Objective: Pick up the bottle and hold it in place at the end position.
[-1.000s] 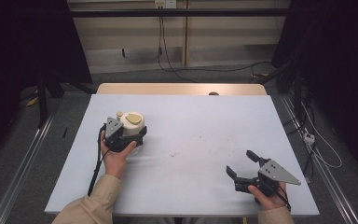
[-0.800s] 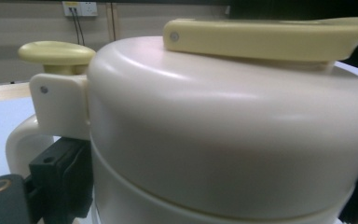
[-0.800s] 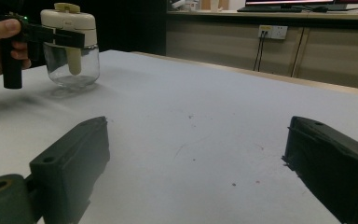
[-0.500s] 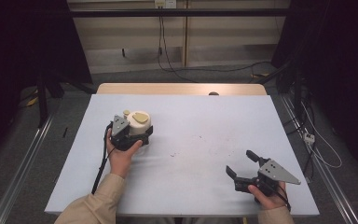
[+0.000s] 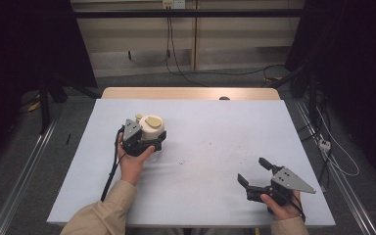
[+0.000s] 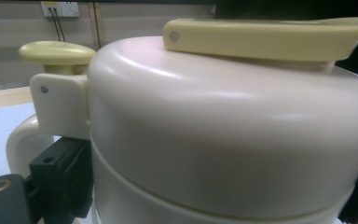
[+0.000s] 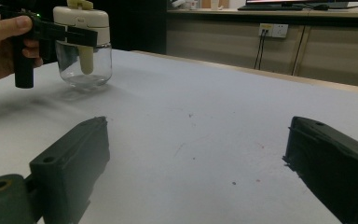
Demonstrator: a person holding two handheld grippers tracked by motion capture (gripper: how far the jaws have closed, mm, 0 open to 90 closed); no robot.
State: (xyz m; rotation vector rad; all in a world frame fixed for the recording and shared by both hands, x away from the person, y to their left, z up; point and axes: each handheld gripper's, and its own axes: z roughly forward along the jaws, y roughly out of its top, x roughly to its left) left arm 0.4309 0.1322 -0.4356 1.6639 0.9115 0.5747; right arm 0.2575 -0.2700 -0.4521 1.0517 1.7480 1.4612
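Jar [image 5: 152, 128] with cream lid stands on the white surface [image 5: 210, 147], far left, clamped at its lid between the left tool's [image 5: 144, 140] jaws. Right tool [image 5: 254, 171] rests well apart, jaws spread wide, holding nothing.

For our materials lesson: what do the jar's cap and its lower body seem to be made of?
The cap looks like smooth cream plastic: an even colour with a soft sheen. The lower body seems to be clear glass or clear plastic, as the table shows through it. The left gripper grips the cap.
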